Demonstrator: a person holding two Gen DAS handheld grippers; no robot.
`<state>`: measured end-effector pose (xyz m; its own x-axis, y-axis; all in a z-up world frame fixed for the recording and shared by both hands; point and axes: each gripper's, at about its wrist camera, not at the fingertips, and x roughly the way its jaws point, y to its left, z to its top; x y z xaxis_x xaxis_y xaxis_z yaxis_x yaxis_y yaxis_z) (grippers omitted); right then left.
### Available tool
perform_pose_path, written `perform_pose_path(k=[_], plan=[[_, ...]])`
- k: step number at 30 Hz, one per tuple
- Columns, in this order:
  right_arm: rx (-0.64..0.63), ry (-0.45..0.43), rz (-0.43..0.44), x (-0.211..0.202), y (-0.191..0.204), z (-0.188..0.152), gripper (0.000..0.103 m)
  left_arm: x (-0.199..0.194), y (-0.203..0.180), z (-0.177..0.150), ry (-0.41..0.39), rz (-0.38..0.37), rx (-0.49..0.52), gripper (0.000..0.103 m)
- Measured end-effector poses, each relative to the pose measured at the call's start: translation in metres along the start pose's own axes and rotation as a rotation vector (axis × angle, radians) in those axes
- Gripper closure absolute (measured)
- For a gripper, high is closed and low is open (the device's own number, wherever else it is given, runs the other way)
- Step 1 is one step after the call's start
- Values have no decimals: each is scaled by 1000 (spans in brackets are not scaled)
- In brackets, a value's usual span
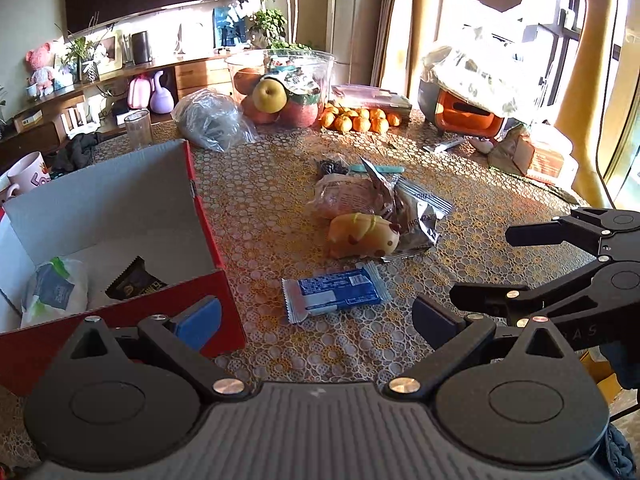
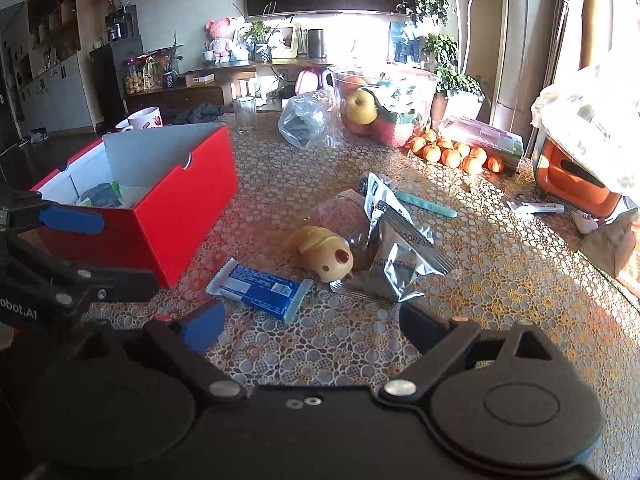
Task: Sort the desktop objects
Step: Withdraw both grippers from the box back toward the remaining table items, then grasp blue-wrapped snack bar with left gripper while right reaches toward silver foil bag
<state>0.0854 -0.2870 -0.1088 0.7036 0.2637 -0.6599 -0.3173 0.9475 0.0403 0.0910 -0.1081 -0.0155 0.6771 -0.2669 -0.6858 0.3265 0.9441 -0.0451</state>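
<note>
Looking through the left wrist view, I see my left gripper [image 1: 316, 320] low in the frame with its blue-padded fingers spread wide and empty. At the left edge sits the red cardboard box with a grey lining [image 1: 192, 216], already holding a white-and-green packet [image 1: 54, 294] and a dark brown wrapper [image 1: 136, 284], so I judge the sorting begun but far from finished. Just right of the box lies the blue-and-white snack bar wrapper [image 1: 334, 294]; above it, mid-frame, a yellow squishy toy [image 1: 364, 236] touches a silver foil pouch [image 1: 416, 216]. My right gripper [image 1: 476, 264] enters at the right edge, also parted.

Switching to the right wrist view, the right gripper's fingers frame the bottom centre, open and holding nothing. The snack bar lies just ahead of them, the toy and pouch beyond, and a teal nail file [image 2: 426, 204] further up. The box fills the left; the left gripper [image 2: 96, 248] pokes in beside it and could crowd my approach. A clear fruit bowl [image 2: 384, 108] and mandarins [image 2: 452, 156] stand clear at the top.
</note>
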Motion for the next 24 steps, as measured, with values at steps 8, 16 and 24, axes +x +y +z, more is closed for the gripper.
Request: perform_pose_path(k=[8, 16, 24], plan=[[33, 31, -22, 17, -21, -7, 13, 26, -8, -8, 28, -13, 22, 1], [28, 57, -30, 37, -36, -5, 16, 55, -23, -5, 24, -29, 147, 2], [35, 82, -50, 59, -52, 1, 18, 84, -34, 0, 23, -28, 272, 2]])
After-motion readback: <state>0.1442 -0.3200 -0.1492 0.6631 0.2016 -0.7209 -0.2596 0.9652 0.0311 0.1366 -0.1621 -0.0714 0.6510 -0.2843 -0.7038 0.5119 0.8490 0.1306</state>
